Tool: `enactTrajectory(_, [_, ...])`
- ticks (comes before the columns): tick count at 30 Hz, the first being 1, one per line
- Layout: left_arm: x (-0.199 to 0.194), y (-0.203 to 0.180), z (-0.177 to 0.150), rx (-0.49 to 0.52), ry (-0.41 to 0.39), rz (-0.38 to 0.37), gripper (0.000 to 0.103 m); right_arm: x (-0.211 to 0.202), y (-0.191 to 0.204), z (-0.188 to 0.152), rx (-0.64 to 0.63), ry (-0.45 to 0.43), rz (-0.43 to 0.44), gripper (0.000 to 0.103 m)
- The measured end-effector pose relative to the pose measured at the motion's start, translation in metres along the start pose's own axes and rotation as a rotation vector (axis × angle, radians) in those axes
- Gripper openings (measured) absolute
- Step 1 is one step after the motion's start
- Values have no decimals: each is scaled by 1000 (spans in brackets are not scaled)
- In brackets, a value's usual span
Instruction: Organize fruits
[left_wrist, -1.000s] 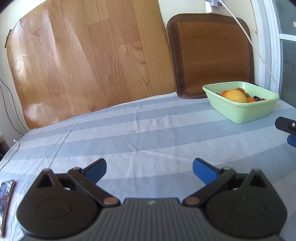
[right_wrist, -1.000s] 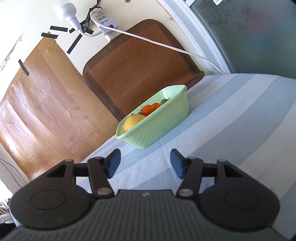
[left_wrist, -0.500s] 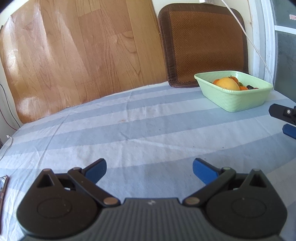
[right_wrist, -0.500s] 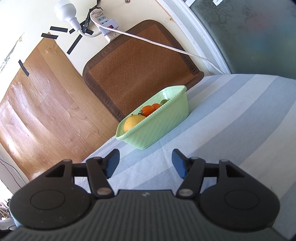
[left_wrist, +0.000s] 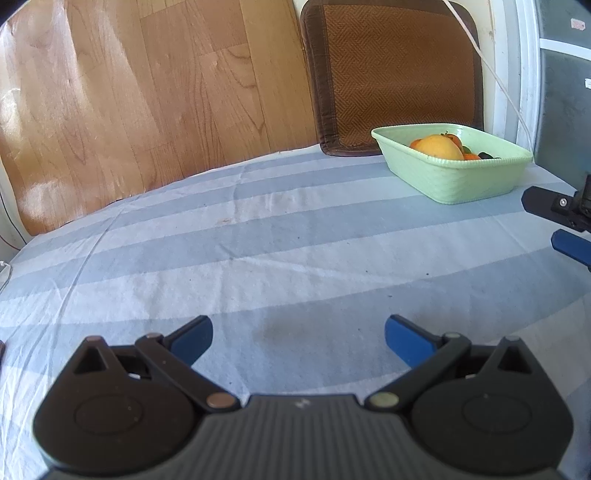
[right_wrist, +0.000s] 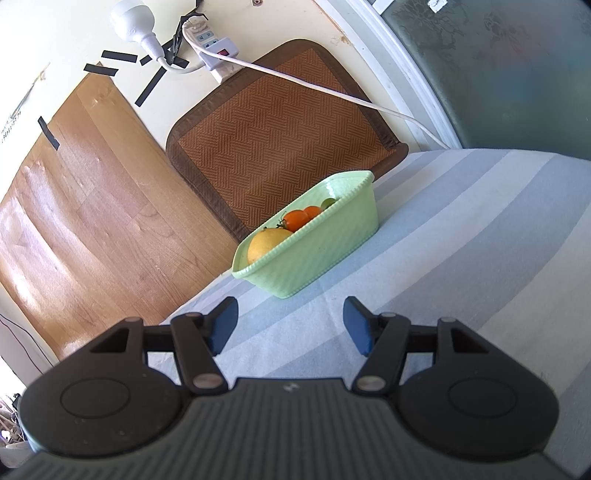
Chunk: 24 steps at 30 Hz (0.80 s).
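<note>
- The fruits sit together in a pale green basket (right_wrist: 325, 251) on the striped worktop (left_wrist: 258, 258), near its far edge, in front of a woven brown mat (right_wrist: 273, 147) that leans on the wall.
- The big yellow-orange fruit (right_wrist: 266, 243) lies at one end of the basket. It looks firm, rounded and fairly heavy, so I judge it needs a wide hold across its middle, and its smooth skin may slip.
- The small orange-red fruits (right_wrist: 297, 218), one with a green stem, look light and thin-skinned. A gentle pinch across the widest part seems wise, since a hard squeeze could burst them.
- Count: one large yellow-orange fruit, at least two small orange-red ones, one green fruit (right_wrist: 328, 202), and something dark (left_wrist: 485, 155) low in the basket that may be another fruit. The rim hides much of the contents, so the total is uncertain.
- The basket itself is one piece, seemingly light plastic with ribbed walls. Its rim would be the place to take it.
- The right gripper (right_wrist: 291, 323) faces the basket from just in front of it, jaws spread apart, holding nothing.
- The left gripper (left_wrist: 298, 338) hangs over bare cloth, well apart from the basket, jaws wide and holding nothing.
- A wood-grain board (left_wrist: 147, 103) stands against the wall beside the mat.
</note>
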<state>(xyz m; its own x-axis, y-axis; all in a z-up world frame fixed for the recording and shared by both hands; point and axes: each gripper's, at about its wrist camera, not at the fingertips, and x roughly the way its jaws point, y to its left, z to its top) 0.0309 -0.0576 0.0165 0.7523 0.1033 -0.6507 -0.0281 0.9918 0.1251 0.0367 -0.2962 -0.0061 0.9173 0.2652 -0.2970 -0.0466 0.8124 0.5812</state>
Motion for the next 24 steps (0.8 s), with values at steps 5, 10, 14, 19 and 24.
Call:
enactTrajectory(5, [0, -1, 0, 3, -1, 3, 103, 0, 0, 0, 0, 0, 0, 65])
enactTrajectory(10, [2, -1, 0, 5, 0, 3, 103, 0, -1, 0, 0, 0, 1, 66])
enactTrajectory(14, [2, 0, 0, 8, 0, 2, 103, 1, 0, 0, 0, 0, 1, 66])
enactTrajectory(19, [3, 1, 0, 4, 2, 1, 103, 0, -1, 0, 0, 0, 0, 66])
enactTrajectory(24, [4, 1, 1, -6, 10, -3, 103, 0, -1, 0, 0, 0, 1, 66])
